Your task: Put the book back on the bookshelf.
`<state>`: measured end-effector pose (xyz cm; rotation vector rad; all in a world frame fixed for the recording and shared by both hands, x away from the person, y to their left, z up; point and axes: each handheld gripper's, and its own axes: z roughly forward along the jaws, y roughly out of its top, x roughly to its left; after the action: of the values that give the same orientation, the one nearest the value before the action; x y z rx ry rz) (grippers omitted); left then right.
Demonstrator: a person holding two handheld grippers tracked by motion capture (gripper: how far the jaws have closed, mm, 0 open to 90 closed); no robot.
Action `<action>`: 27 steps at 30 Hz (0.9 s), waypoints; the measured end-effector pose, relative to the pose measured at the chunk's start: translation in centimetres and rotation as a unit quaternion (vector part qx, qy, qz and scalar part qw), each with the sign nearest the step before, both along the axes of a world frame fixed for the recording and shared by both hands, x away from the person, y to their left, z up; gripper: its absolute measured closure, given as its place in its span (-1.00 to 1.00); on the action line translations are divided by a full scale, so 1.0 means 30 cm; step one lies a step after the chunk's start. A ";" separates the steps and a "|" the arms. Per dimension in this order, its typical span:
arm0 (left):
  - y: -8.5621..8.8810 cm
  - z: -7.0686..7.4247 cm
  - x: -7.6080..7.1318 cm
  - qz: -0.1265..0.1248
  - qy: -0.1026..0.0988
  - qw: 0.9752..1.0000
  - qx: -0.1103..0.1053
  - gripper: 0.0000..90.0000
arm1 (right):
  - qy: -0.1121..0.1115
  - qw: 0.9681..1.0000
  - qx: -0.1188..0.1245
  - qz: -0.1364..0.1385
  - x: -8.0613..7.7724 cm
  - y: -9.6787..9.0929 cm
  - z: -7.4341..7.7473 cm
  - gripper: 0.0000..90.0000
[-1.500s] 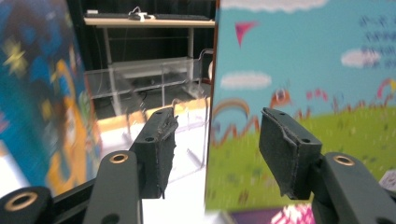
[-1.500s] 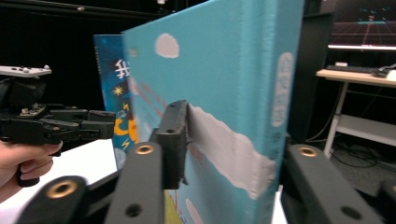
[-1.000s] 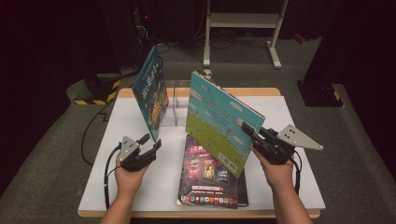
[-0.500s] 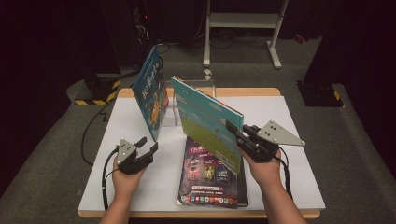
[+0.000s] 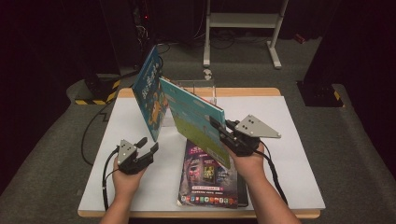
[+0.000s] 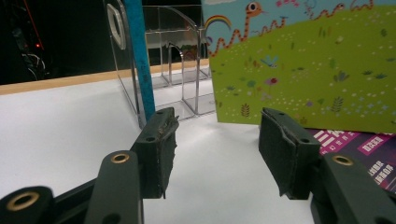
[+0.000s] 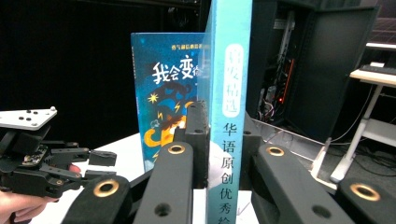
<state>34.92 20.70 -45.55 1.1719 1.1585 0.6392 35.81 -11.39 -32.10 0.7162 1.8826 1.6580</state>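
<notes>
Right tool [image 7: 223,154] view: clamped book's [image 7: 229,116] spine text readable.

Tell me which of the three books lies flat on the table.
The dark purple book. The dark blue book stands in the clear rack; the right gripper holds the green-and-teal one in the air.

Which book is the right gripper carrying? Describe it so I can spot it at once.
Above the white table, over the dark book lying flat, the right gripper clamps a tilted book. Unlike the blue book standing in the clear rack, its cover is light blue over green.
</notes>
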 end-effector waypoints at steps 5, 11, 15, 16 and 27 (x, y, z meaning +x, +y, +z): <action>0.001 -0.001 -0.001 0.000 0.001 1.000 -0.001 0.03 | 0.003 1.000 -0.001 -0.014 0.006 0.032 0.002 0.79; 0.001 0.001 -0.003 -0.001 0.000 1.000 -0.004 0.03 | 0.002 1.000 -0.007 -0.019 0.009 0.063 0.003 0.79; 0.005 0.004 -0.007 -0.001 0.001 1.000 -0.006 0.03 | 0.004 1.000 -0.004 -0.023 0.014 0.074 0.002 0.79; 0.007 0.004 -0.007 -0.001 0.001 1.000 -0.006 0.03 | 0.005 1.000 -0.004 -0.023 0.016 0.076 0.001 0.79; 0.006 0.002 -0.007 -0.001 0.002 1.000 -0.008 0.04 | 0.011 0.999 -0.008 -0.030 0.028 0.092 0.005 0.78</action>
<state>34.70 20.87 -45.49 1.1606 1.1637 0.6257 36.65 -8.63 -31.95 0.7785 1.8690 1.6027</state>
